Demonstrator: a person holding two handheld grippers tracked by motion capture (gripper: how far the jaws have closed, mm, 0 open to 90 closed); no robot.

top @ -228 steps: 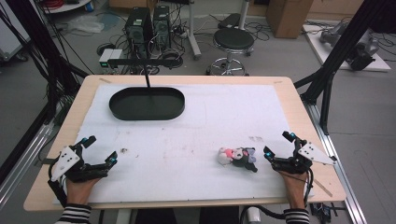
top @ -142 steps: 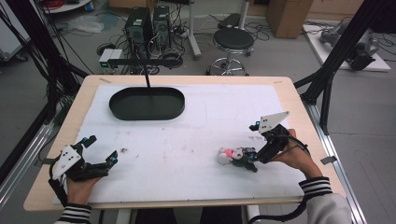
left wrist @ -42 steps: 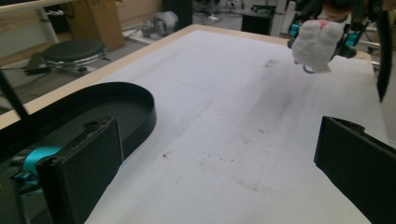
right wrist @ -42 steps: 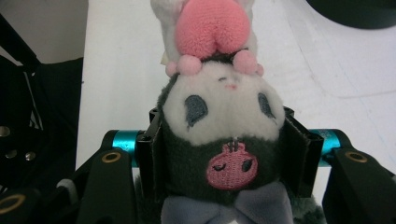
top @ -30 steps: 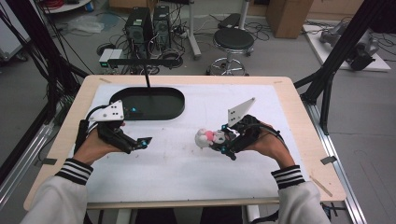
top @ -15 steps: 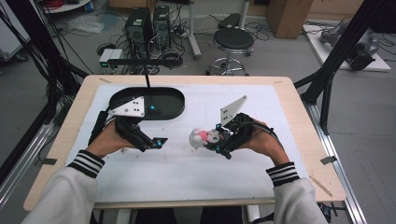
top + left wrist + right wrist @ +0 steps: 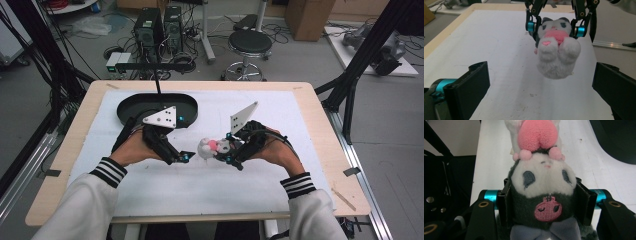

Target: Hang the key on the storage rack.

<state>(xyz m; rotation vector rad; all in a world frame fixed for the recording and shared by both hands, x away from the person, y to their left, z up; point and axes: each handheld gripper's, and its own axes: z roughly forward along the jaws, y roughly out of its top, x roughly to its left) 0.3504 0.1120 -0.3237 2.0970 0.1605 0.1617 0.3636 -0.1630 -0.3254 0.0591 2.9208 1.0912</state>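
A small plush toy [image 7: 212, 147] with a white body, dark grey head and a pink heart hangs just above the white mat. My right gripper [image 7: 225, 148] is shut on its head. In the right gripper view the two pads press the plush toy's [image 7: 544, 195] dark head from both sides. My left gripper [image 7: 186, 156] stands open a short way to the toy's left and points at it. Along the wide-apart jaws in the left gripper view the plush toy [image 7: 557, 50] hangs feet first from the other gripper, clear of the mat.
A black oval tray [image 7: 131, 106] lies at the back left of the white mat [image 7: 280, 185]. A thin black pole [image 7: 158, 86] rises behind it. The wooden table edge [image 7: 320, 120] runs along the right. Bare mat lies in front of both hands.
My left gripper has slid right and a little nearer the toy over the last second. The right gripper with the toy has shifted slightly left. Before that, the right gripper picked the toy up from the front right.
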